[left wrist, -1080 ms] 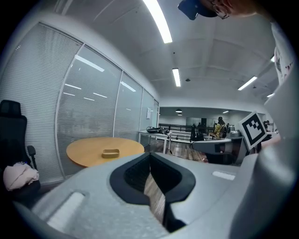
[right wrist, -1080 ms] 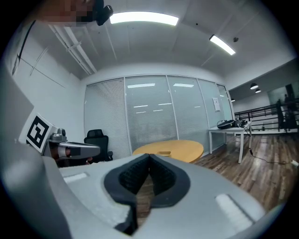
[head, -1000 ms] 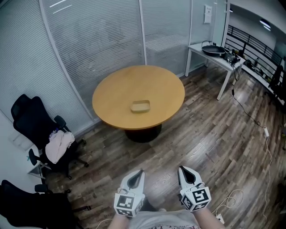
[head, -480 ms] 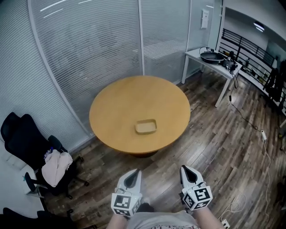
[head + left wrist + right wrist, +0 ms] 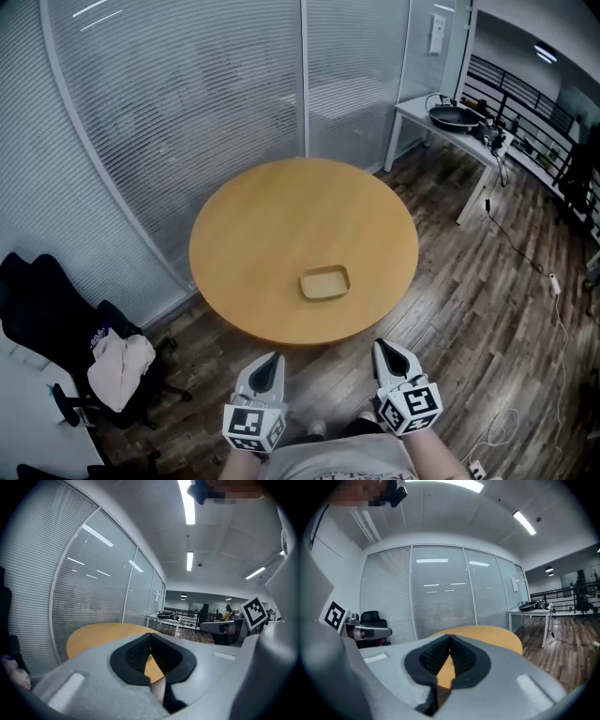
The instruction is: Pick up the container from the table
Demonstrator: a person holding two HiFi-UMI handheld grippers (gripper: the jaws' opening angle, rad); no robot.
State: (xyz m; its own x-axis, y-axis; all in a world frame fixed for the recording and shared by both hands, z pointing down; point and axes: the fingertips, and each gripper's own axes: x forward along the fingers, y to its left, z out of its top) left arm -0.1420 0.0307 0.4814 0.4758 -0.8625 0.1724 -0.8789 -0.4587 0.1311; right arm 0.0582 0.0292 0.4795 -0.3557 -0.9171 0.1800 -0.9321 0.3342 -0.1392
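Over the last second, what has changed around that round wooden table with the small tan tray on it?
The person has walked closer: the round wooden table and the shallow tan rectangular container on it now sit nearer in the head view, with the table's edge just ahead of the grippers. Nothing was taken hold of or let go. The container lies untouched on the same spot, and the left gripper and right gripper stay shut, empty and low.
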